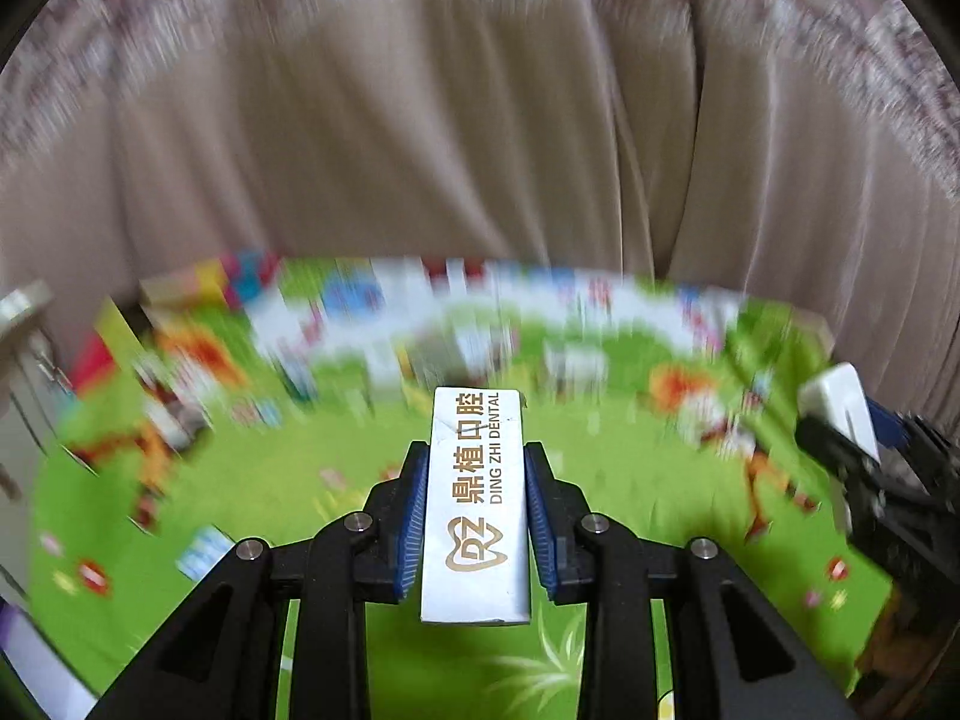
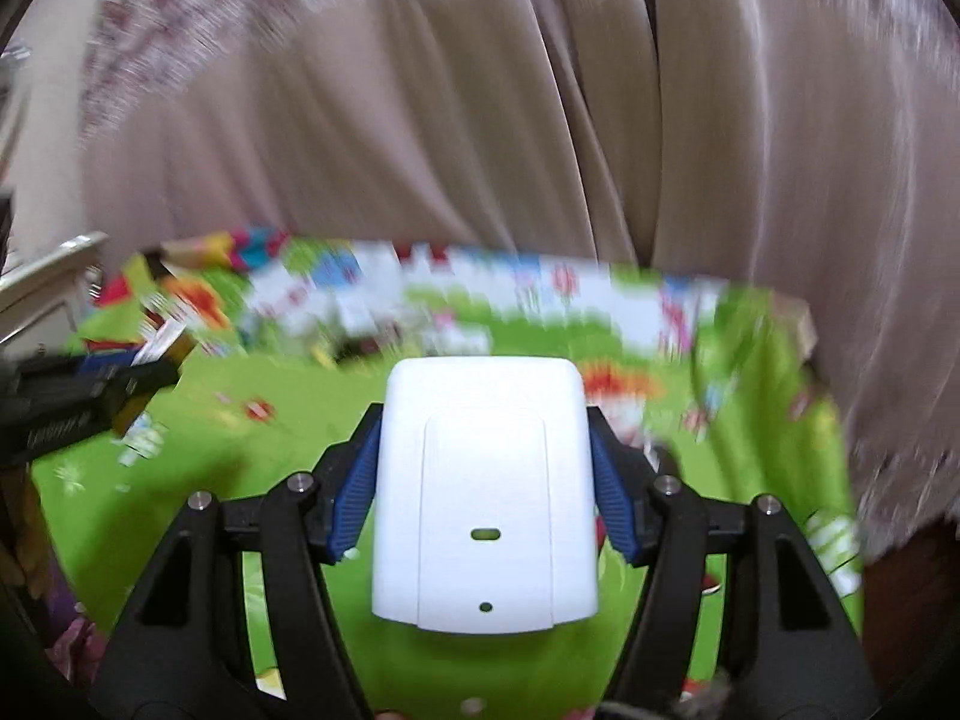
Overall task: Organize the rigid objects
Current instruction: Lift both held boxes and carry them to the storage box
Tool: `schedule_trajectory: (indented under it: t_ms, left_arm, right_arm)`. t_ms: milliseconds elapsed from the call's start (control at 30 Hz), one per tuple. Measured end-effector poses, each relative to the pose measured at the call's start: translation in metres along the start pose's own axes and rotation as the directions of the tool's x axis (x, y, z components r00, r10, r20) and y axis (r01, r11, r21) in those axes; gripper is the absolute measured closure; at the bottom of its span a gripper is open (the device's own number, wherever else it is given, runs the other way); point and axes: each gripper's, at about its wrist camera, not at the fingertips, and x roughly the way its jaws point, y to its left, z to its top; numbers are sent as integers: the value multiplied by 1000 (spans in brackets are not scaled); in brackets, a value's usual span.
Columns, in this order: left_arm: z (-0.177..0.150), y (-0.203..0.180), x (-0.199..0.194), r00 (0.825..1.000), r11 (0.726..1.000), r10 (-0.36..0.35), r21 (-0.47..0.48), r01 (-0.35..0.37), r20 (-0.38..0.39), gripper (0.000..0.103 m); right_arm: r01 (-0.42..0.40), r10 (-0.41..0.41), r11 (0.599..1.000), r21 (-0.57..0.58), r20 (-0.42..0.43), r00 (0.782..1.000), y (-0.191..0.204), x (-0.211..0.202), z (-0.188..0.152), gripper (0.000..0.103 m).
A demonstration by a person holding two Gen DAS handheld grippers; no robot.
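My left gripper (image 1: 477, 450) is shut on a long white box (image 1: 477, 498) printed "DING ZHI DENTAL" in gold, held above a green cartoon play mat (image 1: 270, 480). My right gripper (image 2: 483, 420) is shut on a white plastic device (image 2: 485, 492) with rounded corners and a back panel with two small holes. The right gripper with its white device also shows at the right edge of the left wrist view (image 1: 852, 420). The left gripper shows at the left edge of the right wrist view (image 2: 90, 396). Both views are motion-blurred.
A beige curtain (image 1: 480, 120) hangs behind the mat. Blurred colourful small objects (image 1: 198, 294) lie along the mat's far left. A pale furniture edge (image 2: 54, 270) stands at the left. The mat's right edge (image 2: 804, 324) meets the curtain.
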Motion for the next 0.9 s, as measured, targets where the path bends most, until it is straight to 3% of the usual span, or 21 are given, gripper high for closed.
schedule_trajectory:
  t_ms: [100, 133, 267, 367, 900]
  left_arm:
    - [20, 4, -51, 985, 999, 41, -10, -40, 167, 71]
    - [26, 5, -67, 975, 999, 53, -16, -51, 215, 71]
    - [36, 15, -103, 953, 998, 67, -41, -57, 297, 71]
    - [35, 22, -113, 952, 997, 71, -49, -59, 297, 71]
    - [-20, 75, -130, 973, 987, 139, -108, -120, 185, 71]
  right_arm:
    - [16, -8, 999, -36, 202, 979, 19, -58, 29, 36]
    - [22, -8, 999, -47, 274, 962, 25, -78, 40, 36]
    - [28, 11, 996, -84, 434, 901, 44, -127, 67, 36]
    - [2, 41, 996, -94, 449, 892, 54, -138, 73, 36]
    - [-130, 198, 971, -201, 365, 910, 102, -137, 64, 36]
